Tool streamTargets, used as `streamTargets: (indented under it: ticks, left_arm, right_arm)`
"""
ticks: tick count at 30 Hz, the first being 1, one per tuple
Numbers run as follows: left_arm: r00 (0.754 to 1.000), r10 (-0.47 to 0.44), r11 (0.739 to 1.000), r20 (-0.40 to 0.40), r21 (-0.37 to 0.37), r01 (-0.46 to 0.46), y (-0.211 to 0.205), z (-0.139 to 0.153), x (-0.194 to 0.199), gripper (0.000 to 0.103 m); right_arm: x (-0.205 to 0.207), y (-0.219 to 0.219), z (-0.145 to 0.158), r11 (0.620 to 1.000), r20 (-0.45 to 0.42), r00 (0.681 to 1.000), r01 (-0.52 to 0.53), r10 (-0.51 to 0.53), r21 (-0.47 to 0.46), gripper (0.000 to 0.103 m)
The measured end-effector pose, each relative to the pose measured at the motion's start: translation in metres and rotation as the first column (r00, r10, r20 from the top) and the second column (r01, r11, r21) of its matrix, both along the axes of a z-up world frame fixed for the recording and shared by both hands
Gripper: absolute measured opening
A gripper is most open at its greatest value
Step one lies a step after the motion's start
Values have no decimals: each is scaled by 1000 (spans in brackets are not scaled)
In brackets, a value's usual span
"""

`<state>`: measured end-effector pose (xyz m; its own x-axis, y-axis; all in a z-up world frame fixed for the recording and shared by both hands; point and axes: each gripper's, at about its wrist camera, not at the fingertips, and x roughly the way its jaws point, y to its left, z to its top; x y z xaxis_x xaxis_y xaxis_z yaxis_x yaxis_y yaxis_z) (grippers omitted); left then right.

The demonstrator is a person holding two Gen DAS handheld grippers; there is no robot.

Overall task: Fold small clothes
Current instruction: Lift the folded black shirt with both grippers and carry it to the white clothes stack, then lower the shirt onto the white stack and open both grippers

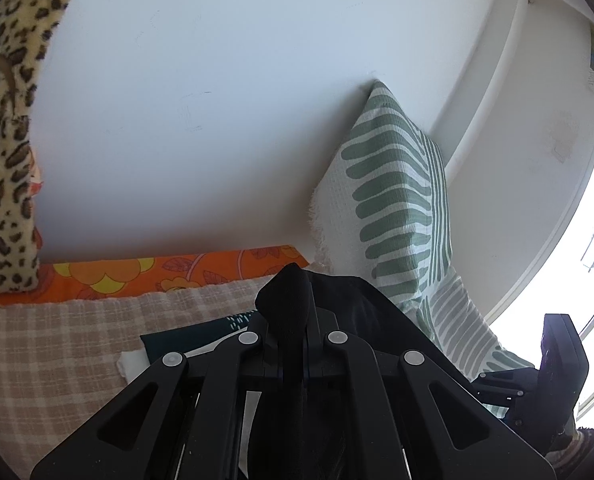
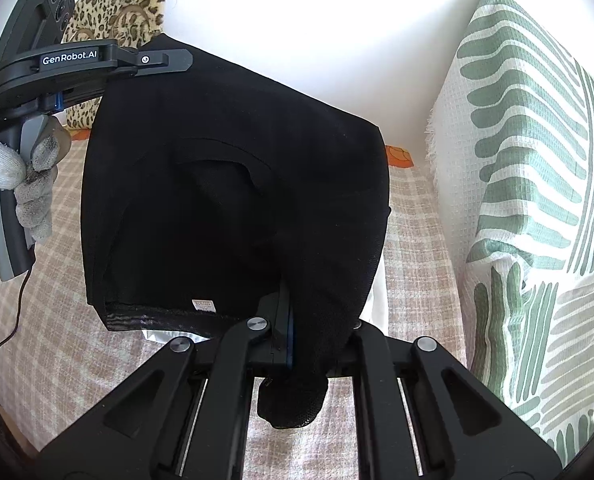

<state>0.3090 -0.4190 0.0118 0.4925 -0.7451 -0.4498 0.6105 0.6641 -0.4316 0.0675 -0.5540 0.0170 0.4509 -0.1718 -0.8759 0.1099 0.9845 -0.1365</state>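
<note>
A small black garment (image 2: pixel 233 184) hangs spread between my two grippers above the checked blanket (image 2: pixel 413 216). Its label and mesh hem face the right wrist camera. My right gripper (image 2: pixel 284 322) is shut on one corner, and a tail of black mesh bunches out below its jaws. My left gripper (image 2: pixel 179 58), held by a gloved hand (image 2: pixel 5 172), is shut on the opposite top corner. In the left wrist view, my left gripper (image 1: pixel 301 320) pinches a bunched fold of the black garment (image 1: pixel 361 312). The right gripper (image 1: pixel 493 382) shows at the far right.
Under the garment lie a folded dark teal piece (image 1: pixel 193 332) and a white piece (image 1: pixel 131 360). A green-and-white leaf cushion (image 2: pixel 529 184) leans on the wall at the right. A leopard-print pillow (image 1: pixel 5 140) stands at the left, an orange floral sheet (image 1: pixel 137 272) behind.
</note>
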Motion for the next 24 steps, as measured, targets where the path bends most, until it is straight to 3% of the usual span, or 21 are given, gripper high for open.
streamTargets:
  ticks: [15, 18, 21, 23, 24]
  left_arm:
    - [999, 51, 992, 1, 112, -51, -11, -31, 36, 4]
    - [996, 85, 982, 15, 167, -86, -11, -31, 39, 16]
    - [994, 109, 978, 21, 177, -111, -6, -27, 41, 19]
    - [993, 114, 977, 28, 181, -117, -3, -23, 40, 22]
    - [993, 112, 977, 31, 179, -115, -1, -21, 38, 26]
  right_arm:
    - [20, -48, -38, 972, 14, 999, 48, -52, 230, 8]
    - [21, -60, -42, 950, 0, 997, 68, -72, 306, 8]
    - [18, -64, -42, 945, -17, 996, 94, -93, 314, 21]
    - [15, -69, -42, 936, -21, 994, 110, -109, 334, 37]
    - [11, -71, -41, 929, -17, 993, 119, -121, 352, 38]
